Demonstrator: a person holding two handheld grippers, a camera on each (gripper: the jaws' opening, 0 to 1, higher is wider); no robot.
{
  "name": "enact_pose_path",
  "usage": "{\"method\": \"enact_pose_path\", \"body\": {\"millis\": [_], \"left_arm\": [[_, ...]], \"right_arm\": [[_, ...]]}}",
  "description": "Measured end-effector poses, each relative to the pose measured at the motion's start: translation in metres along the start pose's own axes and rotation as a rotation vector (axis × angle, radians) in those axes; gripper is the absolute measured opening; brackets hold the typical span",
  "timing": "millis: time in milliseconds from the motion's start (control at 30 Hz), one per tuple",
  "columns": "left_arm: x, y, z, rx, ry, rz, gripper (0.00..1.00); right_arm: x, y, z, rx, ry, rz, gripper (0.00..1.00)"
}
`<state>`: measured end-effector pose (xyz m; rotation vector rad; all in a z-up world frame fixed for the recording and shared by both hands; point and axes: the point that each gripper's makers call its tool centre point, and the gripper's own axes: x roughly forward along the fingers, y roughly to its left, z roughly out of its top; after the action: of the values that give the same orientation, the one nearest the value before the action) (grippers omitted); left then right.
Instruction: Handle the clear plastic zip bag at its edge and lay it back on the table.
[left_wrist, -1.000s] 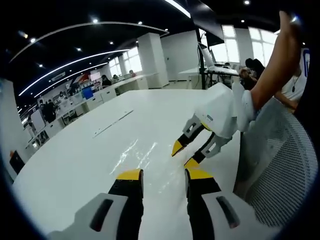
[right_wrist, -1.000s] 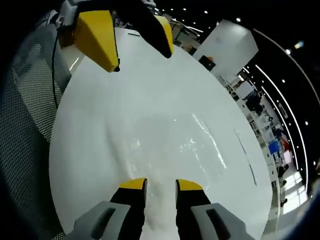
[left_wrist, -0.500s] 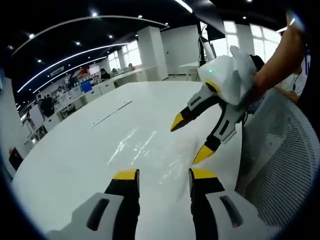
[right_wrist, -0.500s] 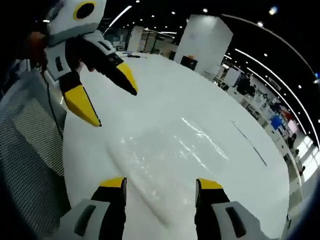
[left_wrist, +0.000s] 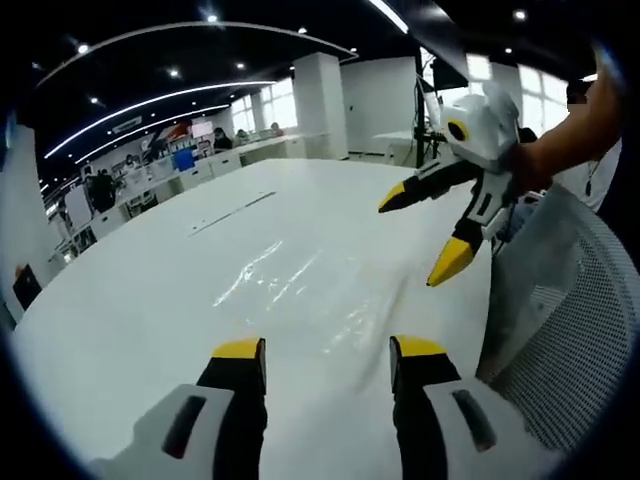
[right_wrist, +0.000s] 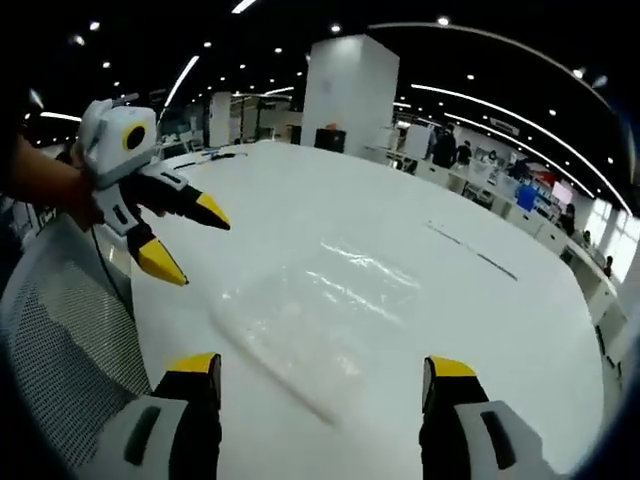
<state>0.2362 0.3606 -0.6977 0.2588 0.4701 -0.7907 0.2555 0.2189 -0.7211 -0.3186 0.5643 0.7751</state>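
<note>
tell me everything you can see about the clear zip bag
The clear plastic zip bag lies flat on the white table, a thin, glossy, see-through sheet, roughly rectangular, with wrinkles that catch the ceiling lights. It looks empty. Its zip edge cannot be made out. In the left gripper view it shows as shiny streaks ahead of the left gripper. Nothing grips it: the left gripper and the right gripper are both open, with no jaw seen touching it.
</note>
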Motion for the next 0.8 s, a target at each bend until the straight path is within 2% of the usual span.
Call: {"method": "enact_pose_path", "body": {"millis": [133, 300, 400, 467, 600, 667, 800], "left_arm": [[0.003, 0.005, -0.009, -0.026, -0.001, 0.024, 0.6], [0.002, 0.005, -0.014, -0.051, -0.018, 0.028, 0.71], [0.002, 0.005, -0.023, -0.063, -0.015, 0.028, 0.77], [0.001, 0.006, -0.021, -0.071, -0.015, 0.033, 0.82], [0.003, 0.005, -0.023, -0.106, -0.015, 0.025, 0.87], [0.004, 0.006, -0.026, -0.106, -0.013, 0.028, 0.9], [0.003, 0.003, -0.026, -0.05, -0.015, 0.032, 0.95]], "right_arm": [[-0.003, -0.002, -0.009, 0.043, -0.012, 0.002, 0.99], [-0.005, -0.002, -0.019, 0.053, -0.006, 0.0, 1.0], [-0.009, -0.002, -0.023, 0.073, -0.011, -0.006, 1.0], [-0.008, -0.001, -0.027, 0.066, -0.006, -0.011, 1.0], [-0.008, -0.001, -0.023, 0.056, -0.018, -0.018, 1.0], [-0.007, -0.002, -0.022, 0.086, -0.026, -0.025, 1.0], [-0.009, 0.001, -0.022, 0.09, -0.028, -0.026, 1.0]]}}
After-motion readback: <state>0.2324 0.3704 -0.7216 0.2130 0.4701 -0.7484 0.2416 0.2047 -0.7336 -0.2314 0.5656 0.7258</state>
